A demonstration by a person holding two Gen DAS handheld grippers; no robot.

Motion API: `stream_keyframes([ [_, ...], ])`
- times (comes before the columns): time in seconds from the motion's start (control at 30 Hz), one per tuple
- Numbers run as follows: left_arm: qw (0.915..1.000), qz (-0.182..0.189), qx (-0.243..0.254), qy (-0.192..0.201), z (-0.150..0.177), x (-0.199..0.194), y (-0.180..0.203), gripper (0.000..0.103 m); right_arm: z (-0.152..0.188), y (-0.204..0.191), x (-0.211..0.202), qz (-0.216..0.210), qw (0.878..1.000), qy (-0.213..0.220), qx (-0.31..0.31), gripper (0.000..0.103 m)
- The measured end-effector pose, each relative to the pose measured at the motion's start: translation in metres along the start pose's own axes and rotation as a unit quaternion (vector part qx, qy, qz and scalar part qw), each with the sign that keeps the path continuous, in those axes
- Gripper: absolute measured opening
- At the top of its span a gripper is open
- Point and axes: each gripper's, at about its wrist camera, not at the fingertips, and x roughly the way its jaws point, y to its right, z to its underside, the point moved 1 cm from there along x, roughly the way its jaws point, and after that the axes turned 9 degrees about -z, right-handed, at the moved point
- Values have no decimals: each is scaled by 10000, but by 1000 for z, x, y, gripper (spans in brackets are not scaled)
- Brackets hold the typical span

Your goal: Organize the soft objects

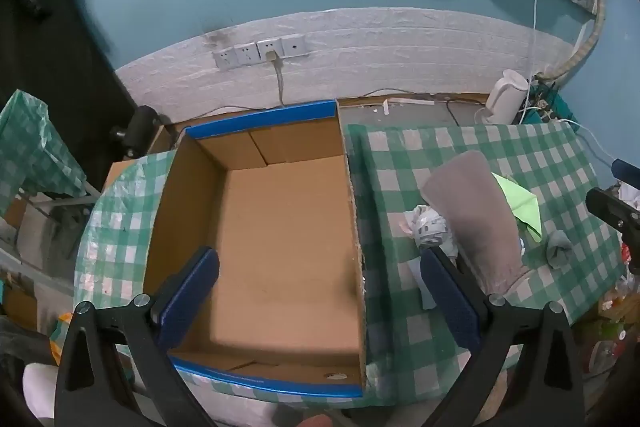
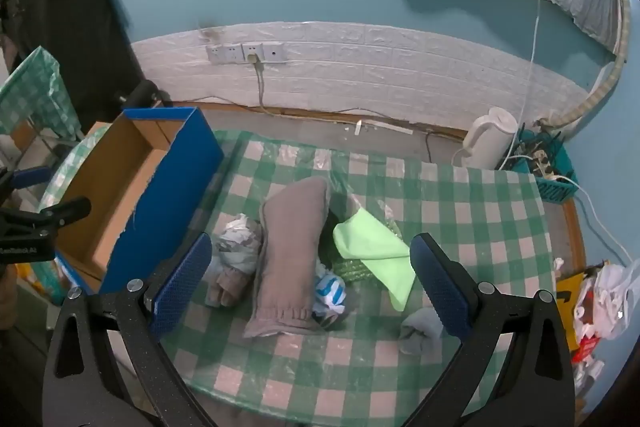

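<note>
A: Jaws? Both spread wide, nothing between them: left gripper [image 1: 320,291] over the blue-edged cardboard box [image 1: 280,227], right gripper [image 2: 310,269] above the heap

B: The soft things?

A: Grey knitted sleeve [image 2: 290,259], lime-green cloth [image 2: 376,247], beside the box on the green checked tablecloth [image 2: 460,211]

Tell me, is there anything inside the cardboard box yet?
No, the cardboard box shows only its bare brown floor, with nothing lying in it.
</note>
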Motion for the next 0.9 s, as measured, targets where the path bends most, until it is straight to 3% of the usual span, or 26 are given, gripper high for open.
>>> stream_keyframes([
  [0.9, 9996, 266, 33, -55, 3, 0, 6, 102, 3, -3, 7, -30, 10000, -69, 20, 100],
])
